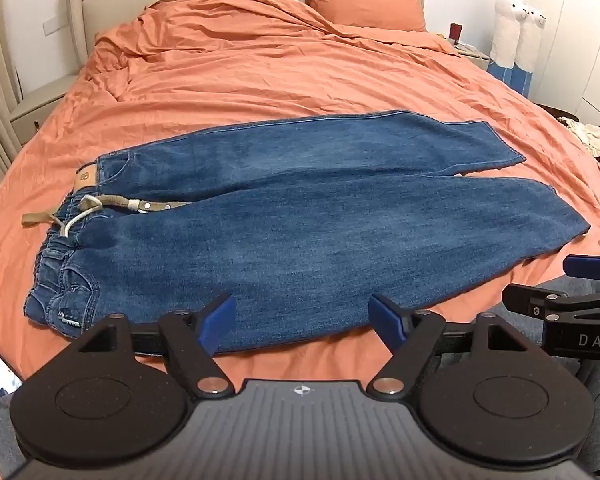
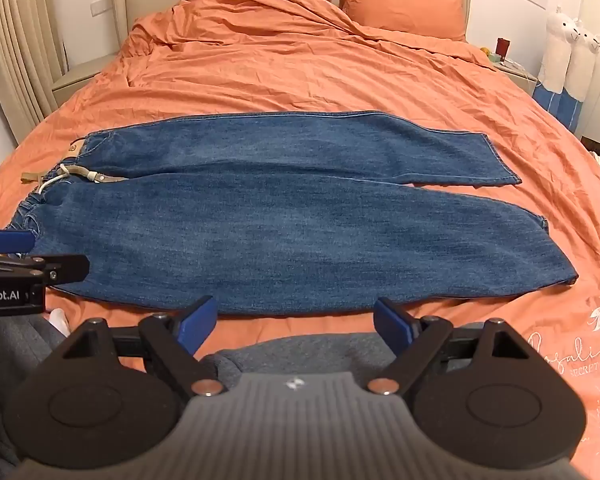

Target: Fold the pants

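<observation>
Jeans spread flat across the bed, waistband left, hems right.
Left gripper and right gripper hover spread, empty (near edge); pinch both layers squarely before folding.

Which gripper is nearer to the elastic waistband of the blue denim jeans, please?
Left. The left gripper hovers near the waistband end; the right gripper sits toward the leg hems.

Left tongs agape, right tongs likewise (side by side)
</observation>
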`<action>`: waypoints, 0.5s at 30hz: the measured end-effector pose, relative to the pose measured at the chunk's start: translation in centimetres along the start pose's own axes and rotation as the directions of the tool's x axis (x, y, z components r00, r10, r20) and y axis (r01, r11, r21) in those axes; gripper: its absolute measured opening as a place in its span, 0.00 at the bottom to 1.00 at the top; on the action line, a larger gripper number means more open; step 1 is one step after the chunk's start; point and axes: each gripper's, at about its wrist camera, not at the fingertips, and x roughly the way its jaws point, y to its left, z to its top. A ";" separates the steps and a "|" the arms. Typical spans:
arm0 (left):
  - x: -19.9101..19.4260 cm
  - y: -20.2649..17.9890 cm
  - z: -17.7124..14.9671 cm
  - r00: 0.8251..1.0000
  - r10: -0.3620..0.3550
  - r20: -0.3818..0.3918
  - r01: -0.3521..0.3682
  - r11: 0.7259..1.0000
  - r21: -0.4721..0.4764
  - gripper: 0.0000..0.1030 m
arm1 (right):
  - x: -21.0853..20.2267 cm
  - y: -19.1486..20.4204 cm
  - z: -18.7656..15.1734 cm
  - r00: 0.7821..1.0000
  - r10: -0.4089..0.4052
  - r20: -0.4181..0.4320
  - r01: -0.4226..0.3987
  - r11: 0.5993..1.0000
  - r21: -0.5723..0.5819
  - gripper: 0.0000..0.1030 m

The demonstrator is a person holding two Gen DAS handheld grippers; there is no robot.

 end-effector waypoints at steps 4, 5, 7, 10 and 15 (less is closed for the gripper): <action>-0.1 0.1 -0.2 1.000 -0.007 0.001 0.007 1.000 -0.026 0.79 | 0.0 0.1 -0.1 1.000 -0.003 0.002 0.003 1.000 -0.008 0.79; -0.3 0.7 -0.2 1.000 -0.022 0.000 0.022 0.999 -0.043 0.79 | 0.0 0.1 -0.1 1.000 -0.004 0.003 0.004 1.000 -0.010 0.79; -0.4 1.0 -0.3 0.999 -0.036 -0.003 0.036 0.997 -0.062 0.77 | -0.4 0.2 0.0 1.000 -0.008 0.007 0.008 1.000 -0.008 0.79; -0.3 1.4 -0.3 0.999 -0.043 -0.002 0.043 0.996 -0.077 0.69 | -0.7 0.2 0.0 1.000 -0.008 0.014 0.008 1.000 -0.010 0.79; -0.4 1.4 -0.3 1.000 -0.022 0.005 0.022 0.998 -0.066 0.69 | -0.6 0.4 -0.3 1.000 -0.010 0.017 0.010 1.000 -0.012 0.79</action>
